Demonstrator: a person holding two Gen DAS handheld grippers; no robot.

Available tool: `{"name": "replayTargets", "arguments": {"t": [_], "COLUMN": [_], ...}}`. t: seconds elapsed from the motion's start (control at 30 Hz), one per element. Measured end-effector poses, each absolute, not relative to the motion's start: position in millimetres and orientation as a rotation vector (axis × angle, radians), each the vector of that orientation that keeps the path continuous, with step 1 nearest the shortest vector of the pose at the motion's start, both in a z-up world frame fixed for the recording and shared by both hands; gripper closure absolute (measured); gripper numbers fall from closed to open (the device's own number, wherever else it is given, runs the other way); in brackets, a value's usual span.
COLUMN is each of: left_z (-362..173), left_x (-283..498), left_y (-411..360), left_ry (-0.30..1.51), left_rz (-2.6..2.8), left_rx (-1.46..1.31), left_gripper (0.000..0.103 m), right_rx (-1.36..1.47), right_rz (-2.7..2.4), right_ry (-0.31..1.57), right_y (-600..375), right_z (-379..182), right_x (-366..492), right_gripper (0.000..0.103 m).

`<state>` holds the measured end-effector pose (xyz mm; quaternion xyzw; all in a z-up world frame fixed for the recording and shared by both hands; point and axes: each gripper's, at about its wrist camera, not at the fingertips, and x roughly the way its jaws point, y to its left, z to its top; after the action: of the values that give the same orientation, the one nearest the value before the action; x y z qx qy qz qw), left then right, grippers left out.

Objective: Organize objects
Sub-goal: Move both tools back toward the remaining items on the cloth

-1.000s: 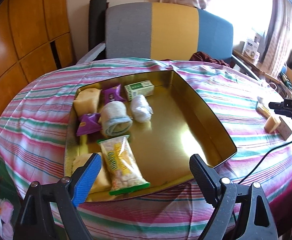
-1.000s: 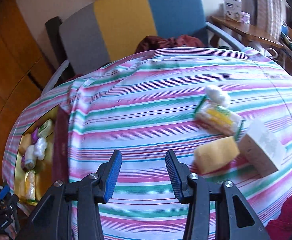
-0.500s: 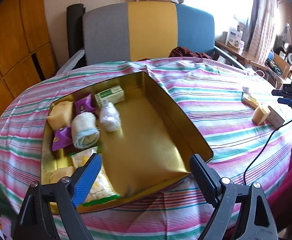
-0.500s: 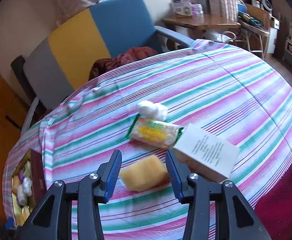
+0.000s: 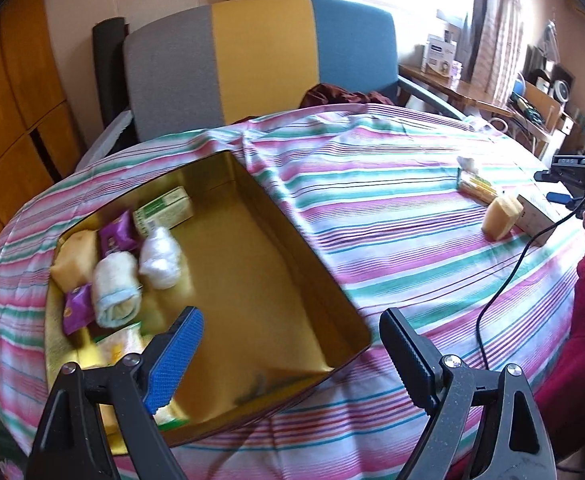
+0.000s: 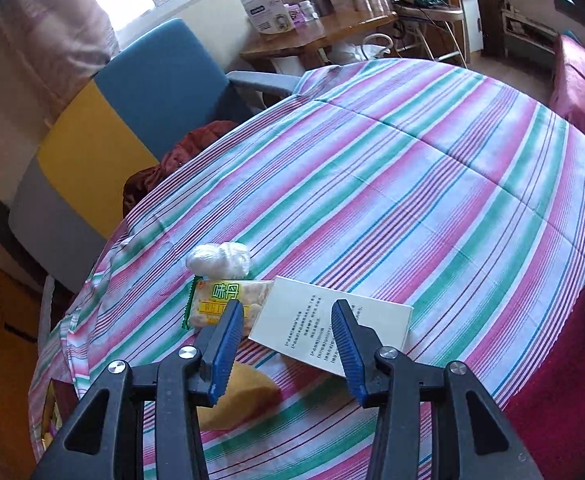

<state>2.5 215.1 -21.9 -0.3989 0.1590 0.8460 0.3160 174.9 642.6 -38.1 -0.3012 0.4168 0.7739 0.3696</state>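
Note:
A gold tin tray [image 5: 334, 288] lies on the striped table; its left part holds a rolled towel [image 5: 115, 289], purple packets [image 5: 117, 236], a green box [image 5: 164, 212], a yellow sponge [image 5: 74, 258] and a white wad [image 5: 159, 258]. My left gripper [image 5: 290, 360] is open and empty above the tray's near edge. My right gripper [image 6: 286, 346] is open and empty, just above a white box [image 6: 328, 330], with a yellow sponge [image 6: 240, 394] under its left finger. A snack packet [image 6: 222, 304] and a white wad [image 6: 218, 260] lie just beyond.
A grey, yellow and blue chair [image 5: 260, 60] stands behind the table, with dark red cloth [image 6: 180, 160] on its seat. A black cable [image 5: 504, 284] trails across the cloth at right. A cluttered wooden desk [image 6: 316, 38] stands further back.
My left gripper has swung right, so the tray sits further left in its view. My right gripper has moved forward and right, over the sponge and white box.

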Motion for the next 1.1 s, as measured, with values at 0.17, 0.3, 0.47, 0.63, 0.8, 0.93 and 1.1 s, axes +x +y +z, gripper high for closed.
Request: {"name": "replayTargets", "arguments": {"t": [0.17, 0.3, 0.47, 0.63, 0.8, 0.93, 1.1], "left_z": [-23.9, -27.0, -29.0, -22.6, -20.5, -26.8, -38.5], "left_x": [4.1, 7.1, 10.4, 12.8, 22.4, 35.3, 50.6], "left_y": [246.5, 275.7, 310.6, 352.3, 400.1, 438.3, 475.9], "left_ry": [0.432, 0.447, 0.486, 0.517, 0.554, 0.603, 0.642], "left_rz": [2.167, 2.110, 2.063, 2.008, 1.926, 1.837, 1.723], "left_rx": [-1.051, -1.050, -1.022, -0.953, -0.878, -0.821, -0.795], "left_gripper": [0.013, 0.013, 0.013, 0.013, 0.013, 0.013, 0.013], "right_rx": [-0.715, -0.705, -0.696, -0.685, -0.661, -0.633, -0.613], "right_rz": [1.959, 1.956, 1.962, 1.988, 1.991, 1.975, 1.969], "right_ry": [1.121, 1.145, 1.153, 1.155, 1.195, 1.234, 1.262], "right_y": [648.3, 649.1, 649.0, 647.2, 649.5, 652.8, 654.5], "right_z": [-38.6, -40.1, -40.1, -37.2, -38.2, -40.1, -41.2], "right_x": [187.7, 189.4, 189.8, 189.2, 193.7, 200.6, 204.9], "right_gripper": [0.057, 0.057, 0.057, 0.057, 0.057, 0.057, 0.057]}}
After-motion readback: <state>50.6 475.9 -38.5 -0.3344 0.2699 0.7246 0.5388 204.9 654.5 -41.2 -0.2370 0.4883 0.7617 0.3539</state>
